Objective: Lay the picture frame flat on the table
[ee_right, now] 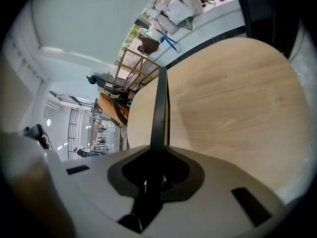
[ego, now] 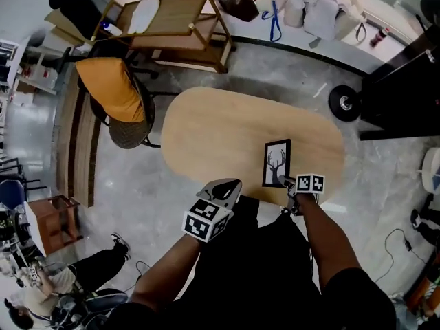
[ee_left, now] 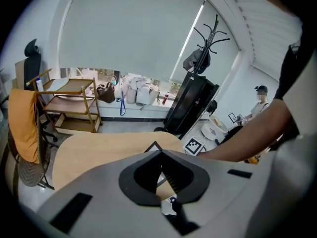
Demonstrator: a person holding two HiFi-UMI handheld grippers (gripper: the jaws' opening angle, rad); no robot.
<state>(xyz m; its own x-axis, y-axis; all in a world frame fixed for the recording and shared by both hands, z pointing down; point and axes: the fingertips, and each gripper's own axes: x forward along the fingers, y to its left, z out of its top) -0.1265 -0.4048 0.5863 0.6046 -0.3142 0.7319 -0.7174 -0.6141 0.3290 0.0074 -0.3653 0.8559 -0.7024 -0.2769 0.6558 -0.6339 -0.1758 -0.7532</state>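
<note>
A black picture frame (ego: 277, 162) with a deer print sits over the near right part of the oval wooden table (ego: 220, 136), its face turned up toward the head view. My right gripper (ego: 287, 182) is shut on the frame's near edge. In the right gripper view the picture frame (ee_right: 161, 103) runs edge-on out from between the jaws over the table (ee_right: 237, 93). I cannot tell whether its far end touches the wood. My left gripper (ego: 230, 186) hovers at the table's front edge, left of the frame, jaw tips together and empty. A corner of the frame (ee_left: 153, 146) shows past them.
A chair draped in orange cloth (ego: 110, 91) stands left of the table, with a wooden shelf cart (ego: 179, 29) behind it. A black wheeled stand (ego: 344, 103) is at the right. A person sits at the lower left (ego: 41, 280). Bags line the far wall (ego: 309, 5).
</note>
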